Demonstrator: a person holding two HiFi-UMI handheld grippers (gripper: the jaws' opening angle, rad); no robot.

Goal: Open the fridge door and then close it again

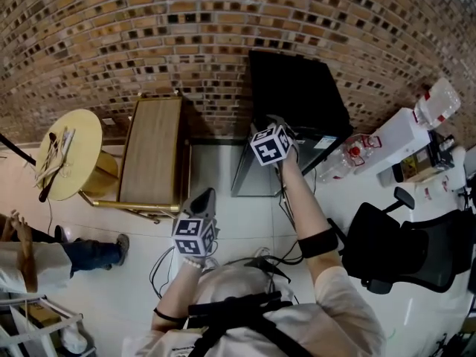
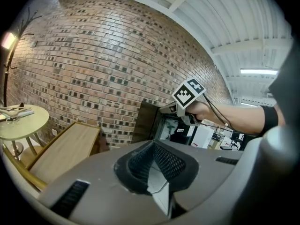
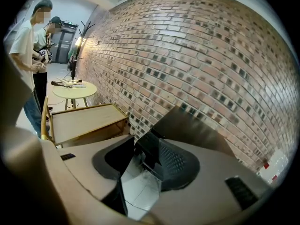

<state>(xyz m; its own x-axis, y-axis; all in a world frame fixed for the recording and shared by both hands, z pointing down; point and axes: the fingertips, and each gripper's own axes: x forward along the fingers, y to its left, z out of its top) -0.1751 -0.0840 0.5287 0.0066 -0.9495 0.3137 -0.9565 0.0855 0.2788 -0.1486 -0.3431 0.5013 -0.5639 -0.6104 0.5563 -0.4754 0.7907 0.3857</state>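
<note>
Brick wall (image 1: 223, 21) ahead; right gripper (image 1: 272, 131) outstretched, fingers clasping fridge door (image 1: 256, 173).

The wall (image 1: 223, 21) is rough, matt brick, and the fridge (image 1: 297, 88) has a smooth black casing with a dull sheen. The trolley top (image 1: 152, 151) is pale wood grain and the floor (image 1: 245, 222) glossy white. The left hand-held gripper (image 2: 153, 146) is matt grey plastic with dimpled black pads.

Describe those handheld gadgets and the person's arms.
Both the left gripper and right gripper are grey plastic tongs with black dimpled pads, each topped by a white cube of black square markers. Black cables trail off. Short pale sleeves, a black band on the right arm.
</note>
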